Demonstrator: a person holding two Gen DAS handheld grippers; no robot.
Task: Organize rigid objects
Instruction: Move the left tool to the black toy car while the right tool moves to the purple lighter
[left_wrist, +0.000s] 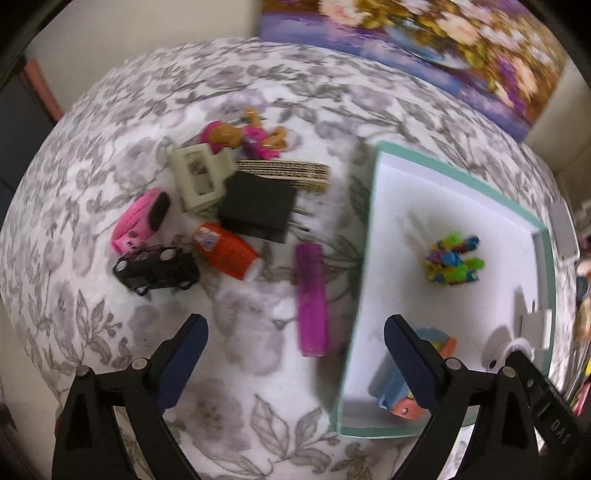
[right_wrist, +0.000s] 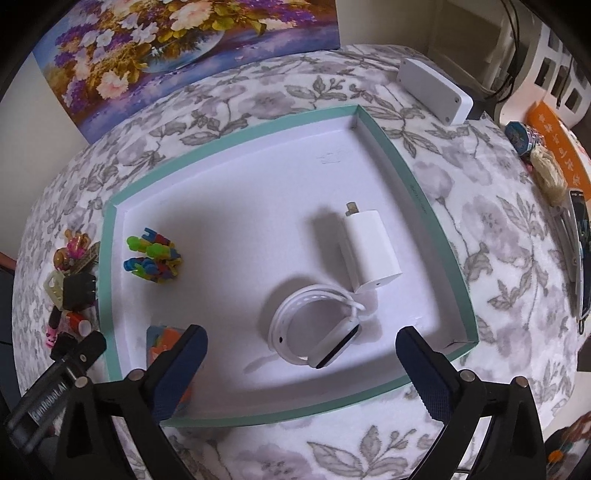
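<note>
A teal-rimmed white box lies on a floral cloth. Inside it are a white charger, a white wrist band, a cluster of colourful blocks and an orange-and-blue piece. My right gripper stands open above the band, holding nothing. Left of the box lie a purple bar, an orange tube, a black plug adapter, a black toy car, a pink toy car, a cream plastic piece and a pink figurine. My left gripper hangs open over the purple bar, empty.
A flower painting leans at the back. A white device sits at the far right corner, and a phone with small items lies along the right edge. A brown striped strip lies behind the adapter.
</note>
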